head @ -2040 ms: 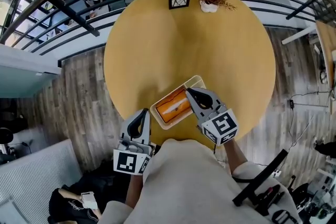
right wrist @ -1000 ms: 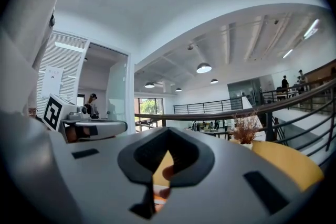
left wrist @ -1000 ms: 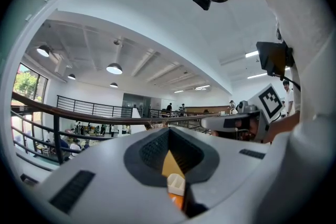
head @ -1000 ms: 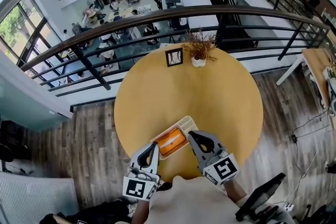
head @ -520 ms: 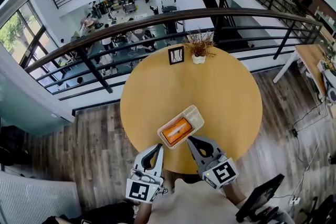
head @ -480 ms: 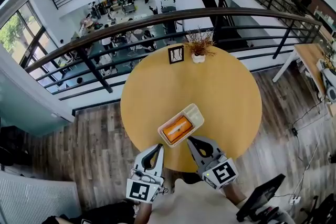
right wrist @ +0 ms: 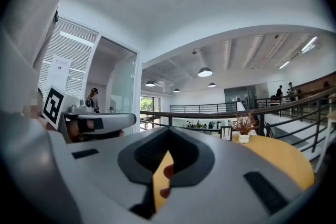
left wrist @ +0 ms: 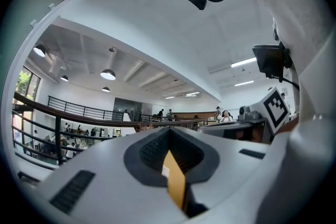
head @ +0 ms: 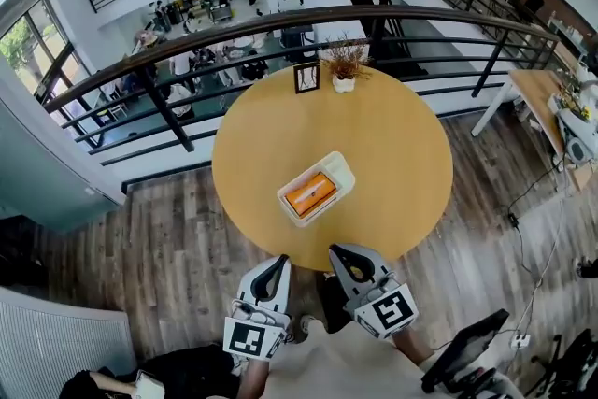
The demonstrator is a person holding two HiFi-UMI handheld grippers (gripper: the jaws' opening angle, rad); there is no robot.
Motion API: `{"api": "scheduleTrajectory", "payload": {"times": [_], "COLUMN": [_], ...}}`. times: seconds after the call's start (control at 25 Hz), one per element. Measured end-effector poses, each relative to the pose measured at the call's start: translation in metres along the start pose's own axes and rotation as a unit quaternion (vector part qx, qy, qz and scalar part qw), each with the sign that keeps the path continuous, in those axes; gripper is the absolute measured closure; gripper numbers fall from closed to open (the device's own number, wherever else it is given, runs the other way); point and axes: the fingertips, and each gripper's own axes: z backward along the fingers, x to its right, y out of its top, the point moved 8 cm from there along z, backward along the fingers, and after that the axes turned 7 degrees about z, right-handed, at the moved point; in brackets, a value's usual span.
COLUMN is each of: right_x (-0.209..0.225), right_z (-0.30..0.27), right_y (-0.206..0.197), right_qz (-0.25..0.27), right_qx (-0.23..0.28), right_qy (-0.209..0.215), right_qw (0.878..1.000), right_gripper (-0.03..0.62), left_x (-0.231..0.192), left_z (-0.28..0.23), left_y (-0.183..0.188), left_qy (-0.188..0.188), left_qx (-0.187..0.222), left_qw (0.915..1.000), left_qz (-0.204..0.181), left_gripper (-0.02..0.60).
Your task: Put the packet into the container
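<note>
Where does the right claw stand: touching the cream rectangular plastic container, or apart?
Apart. The head view shows the right claw by the round yellow table's near edge, bare tabletop between it and the cream rectangular plastic container.

In the head view the left gripper (head: pixel 277 263), grey plastic with two dark-lined jaws, sits at 7 o'clock. Its black-and-white marker cube (head: pixel 247 338) is nearest the body and its tips aim toward 1 o'clock. The right gripper (head: pixel 337 250), of the same build, sits at 5 o'clock beside it with its tips leaning toward 11 o'clock. The two converge slightly without touching. In each gripper view the jaws meet along one seam, gripping nothing. Both grippers are held roughly level, close in front of the pale-clothed torso (head: pixel 327 374).
</note>
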Motion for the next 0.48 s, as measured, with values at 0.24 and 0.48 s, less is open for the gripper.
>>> {"api": "scheduleTrajectory", "payload": {"times": [0.24, 0.48], "right_x": [-0.014, -0.019], "right_z": [0.023, 0.035], "right_y": [-0.003, -0.005], "right_qz": [0.002, 0.012], "right_qx": [-0.001, -0.001], "right_qy": [-0.019, -0.031], "right_qw": [1.0, 0.999], "right_gripper": [0.589, 0.589], "left_x": [0.014, 0.024], "left_z": [0.017, 0.026], "left_y": [-0.002, -0.006], "left_qy": [-0.007, -0.01], "left_qx": [0.005, 0.009], "left_qw": [1.0, 0.9999], "left_qz": [-0.004, 0.0], "left_gripper": [0.577, 0.577]}}
